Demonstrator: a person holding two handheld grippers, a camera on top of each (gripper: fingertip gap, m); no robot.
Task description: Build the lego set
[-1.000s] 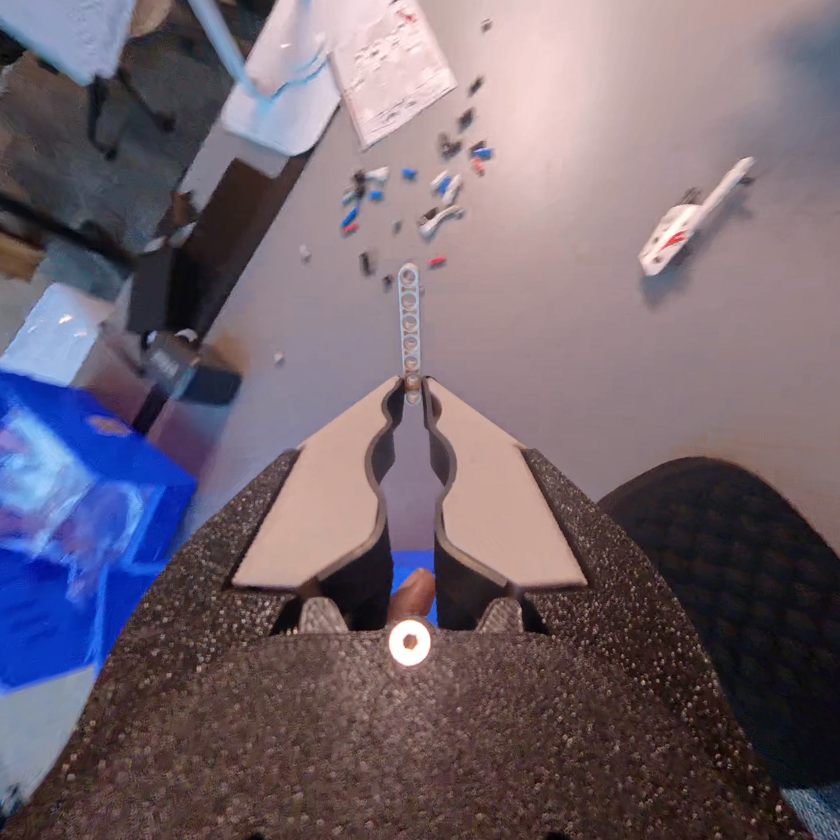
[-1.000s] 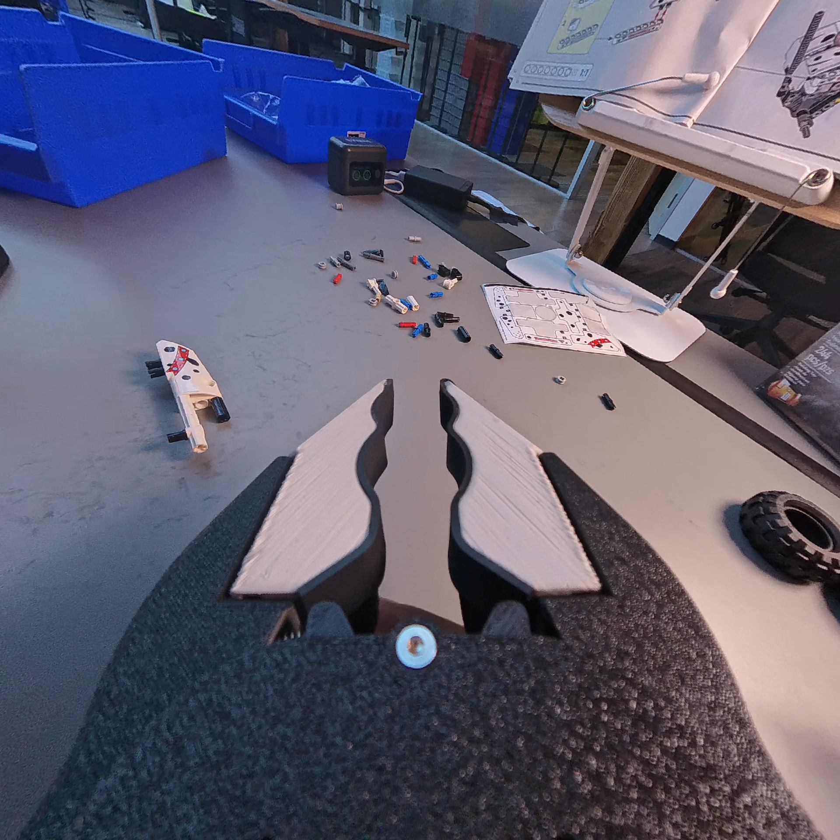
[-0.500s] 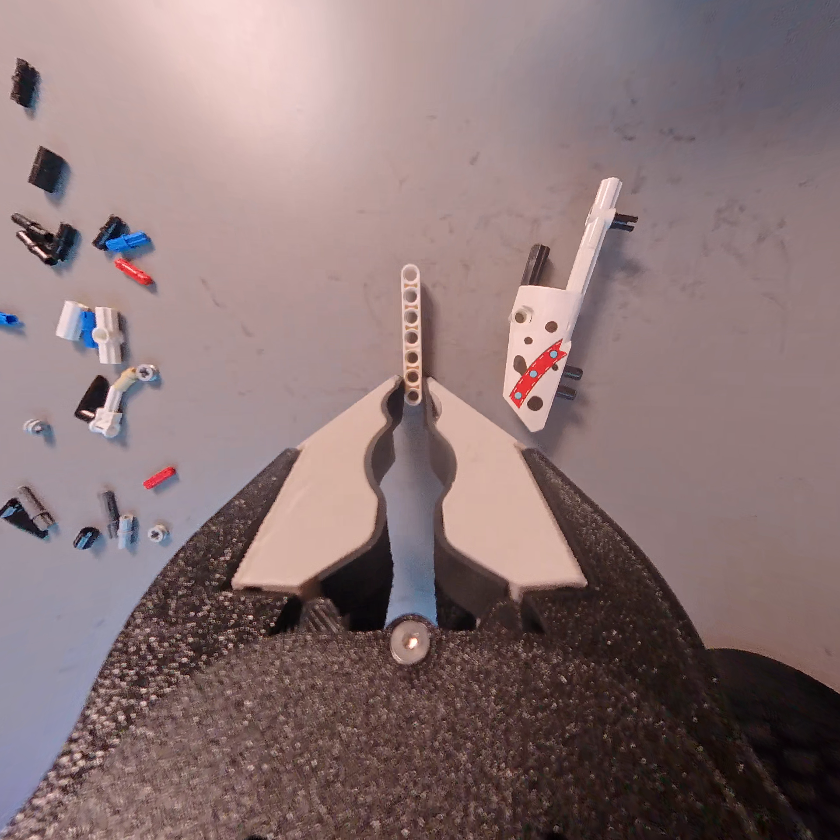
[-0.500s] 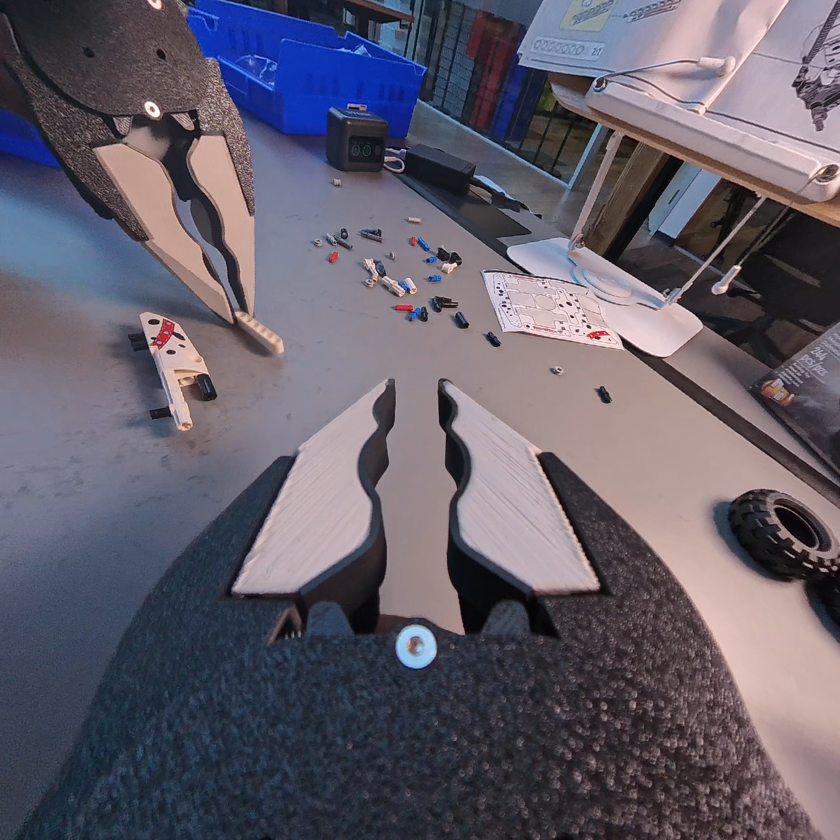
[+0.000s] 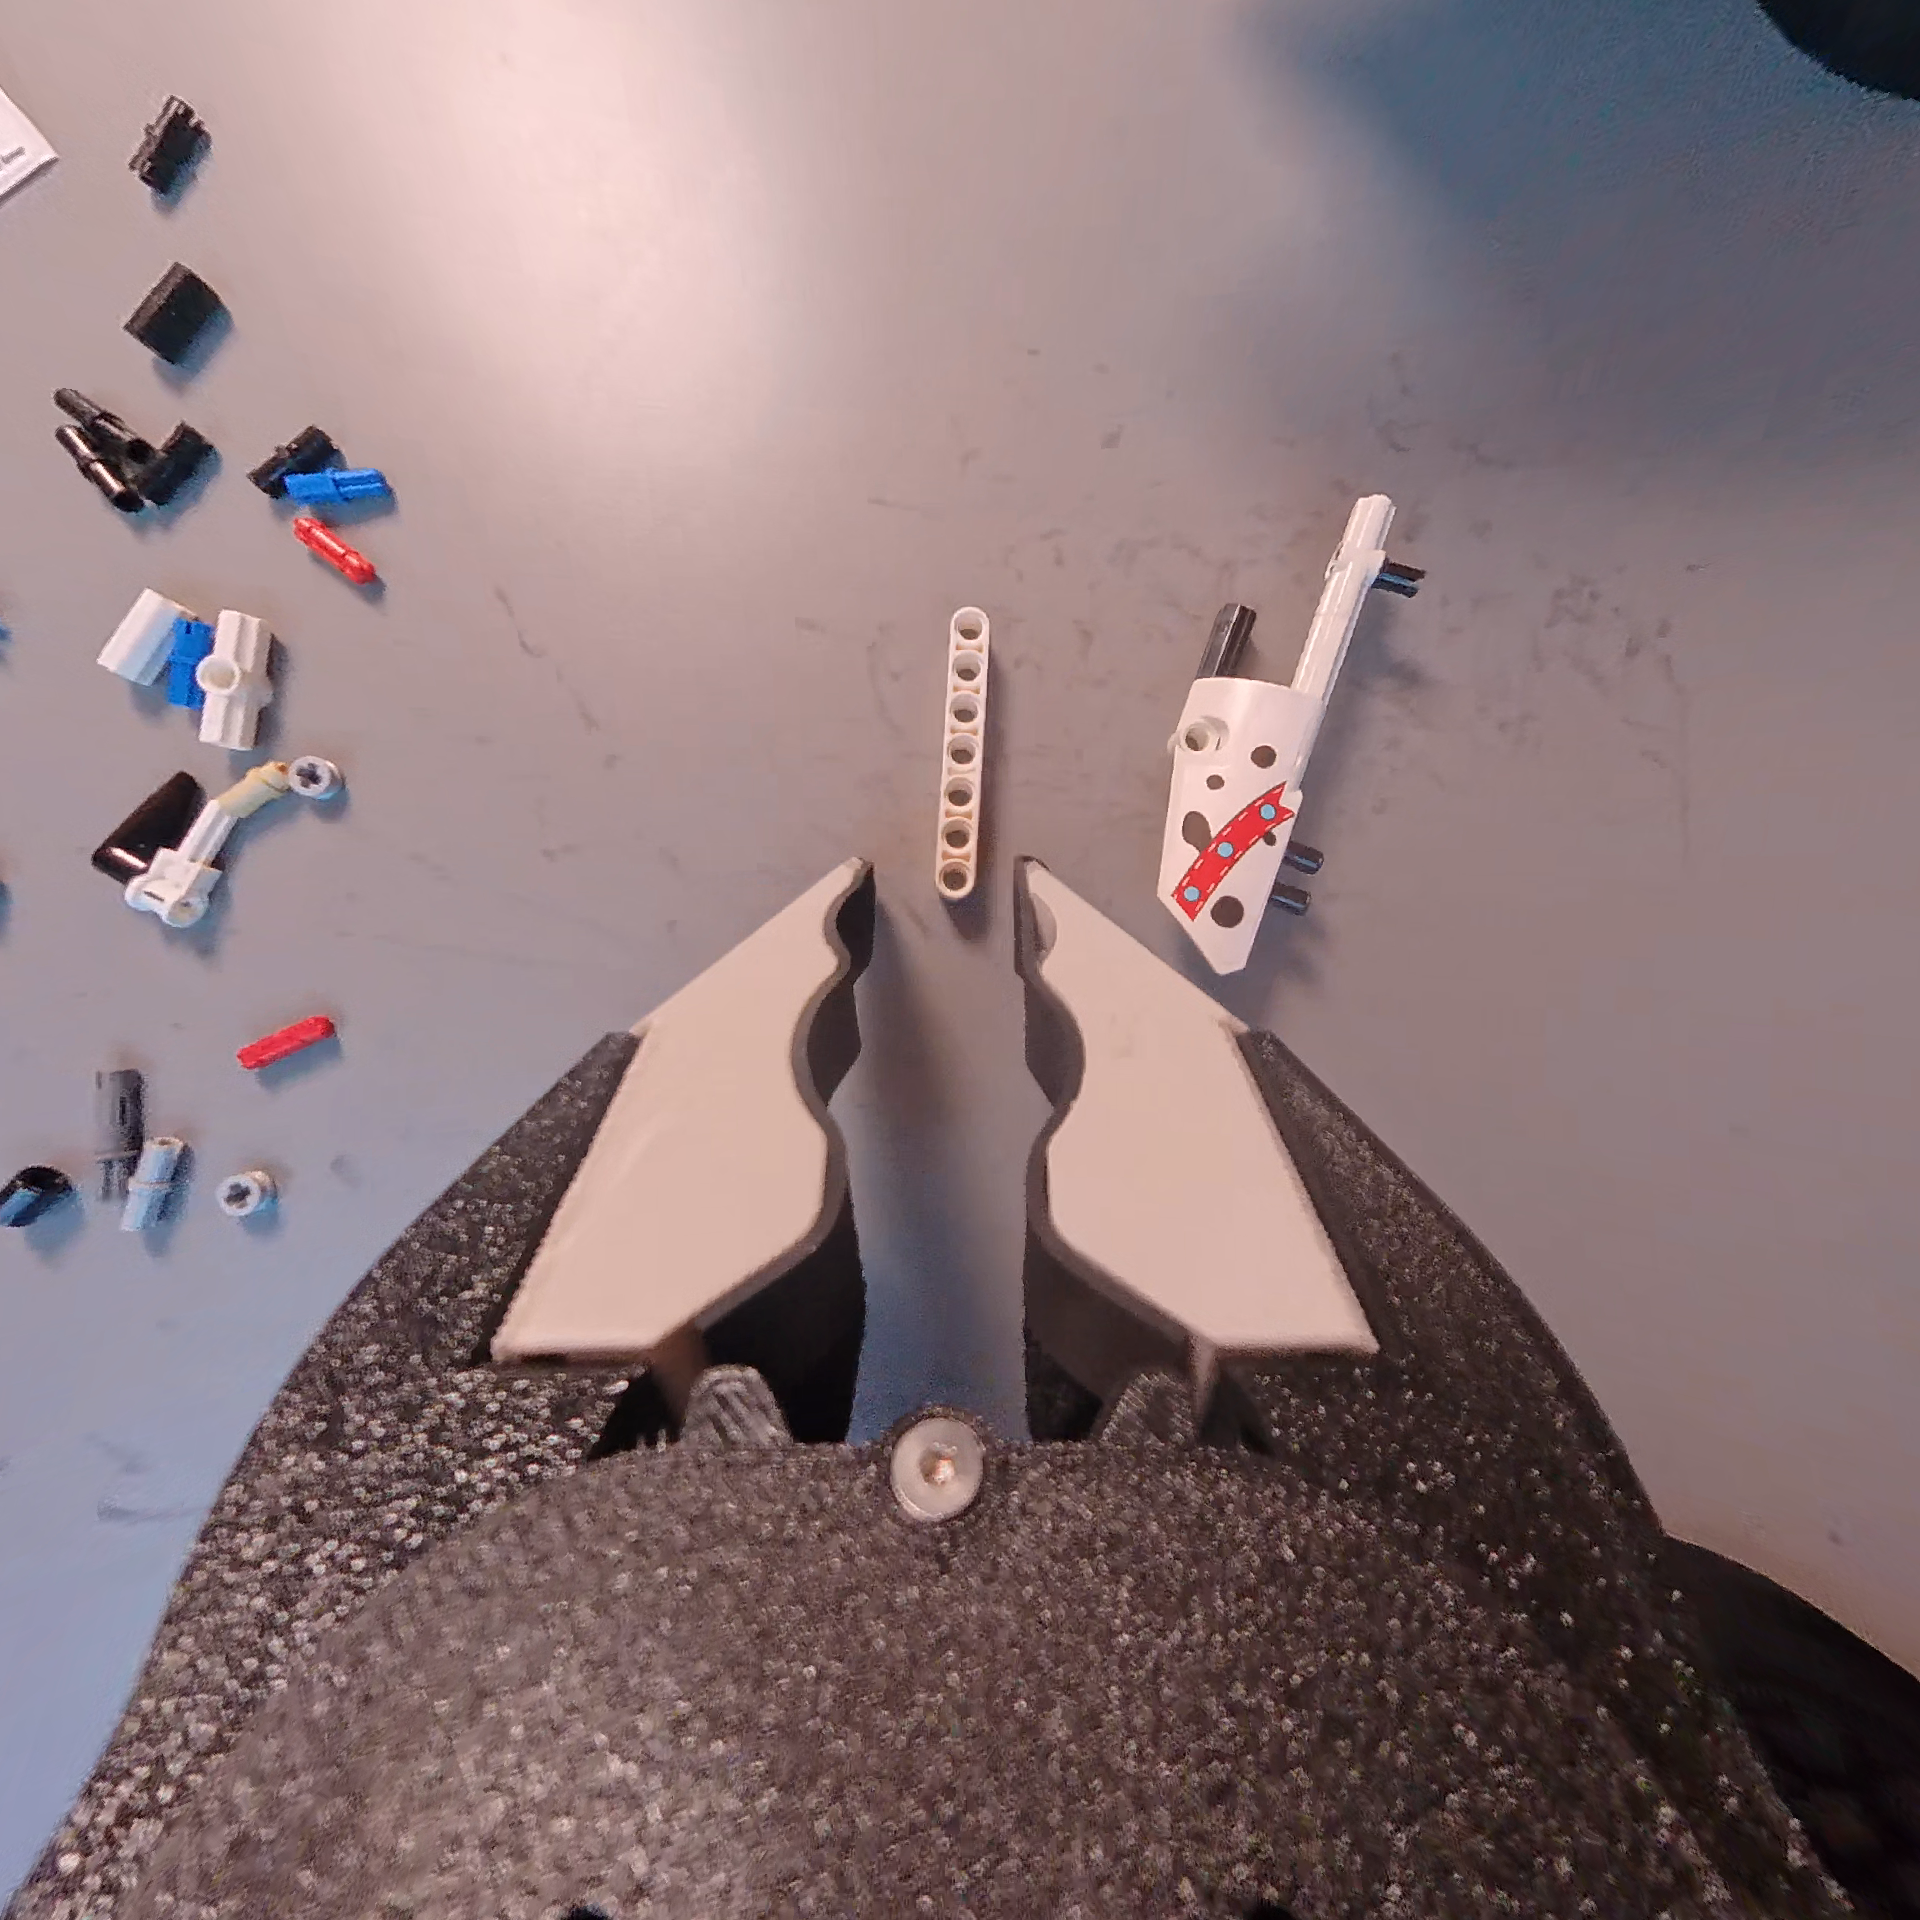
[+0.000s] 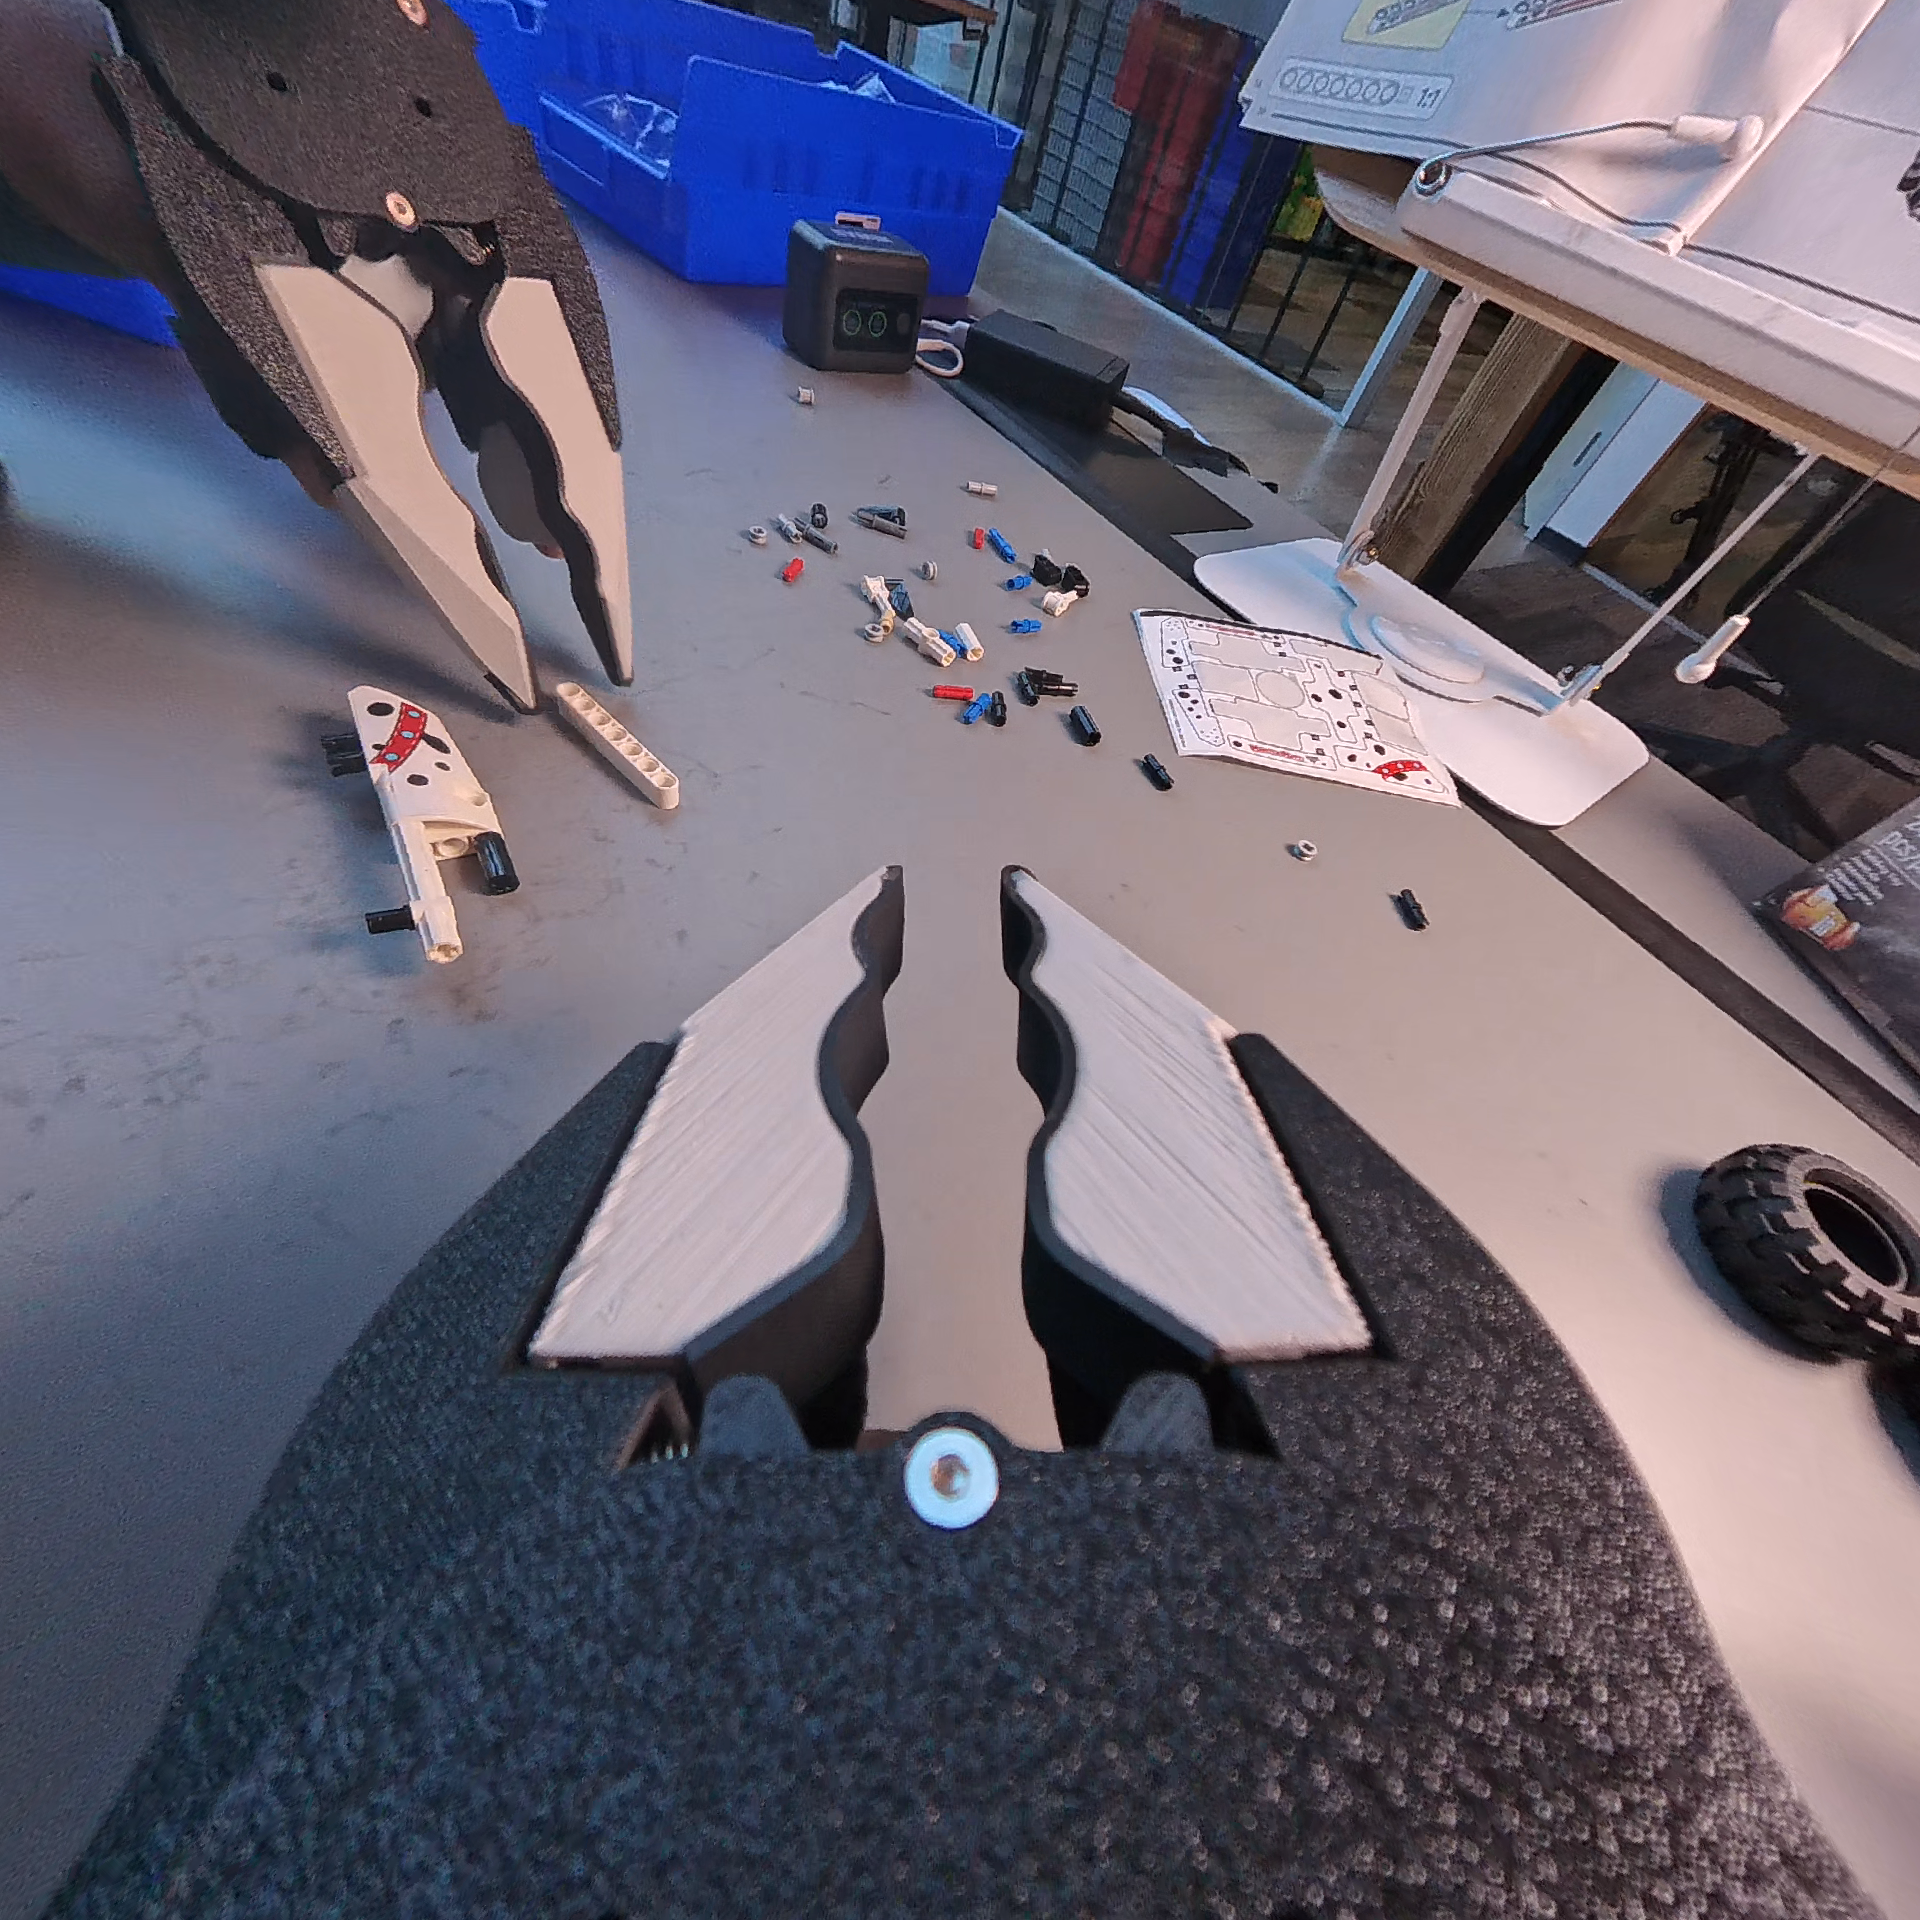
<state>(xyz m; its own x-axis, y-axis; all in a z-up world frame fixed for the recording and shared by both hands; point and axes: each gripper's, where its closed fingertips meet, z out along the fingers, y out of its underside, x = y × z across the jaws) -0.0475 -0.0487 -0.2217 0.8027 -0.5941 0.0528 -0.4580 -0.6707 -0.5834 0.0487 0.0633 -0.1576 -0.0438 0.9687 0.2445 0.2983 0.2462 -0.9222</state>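
A white beam with several holes lies flat on the grey table, just ahead of my left gripper, which is open and empty, its tips on either side of the beam's near end. A white panel sub-assembly with a red stripe and black pins lies right of the beam. In the right wrist view the beam, the sub-assembly and the left gripper show at the upper left. My right gripper is open and empty above bare table.
Loose small pins and connectors lie to the left, also seen in the right wrist view. A sticker sheet, a white stand base, a black tyre, blue bins and a black box sit around the table. The left gripper's tips are roughly 15 centimetres from the right gripper's.
My left gripper carried the white beam down beside the sub-assembly, opened and let it go onto the table. The right gripper stayed open and barely moved.
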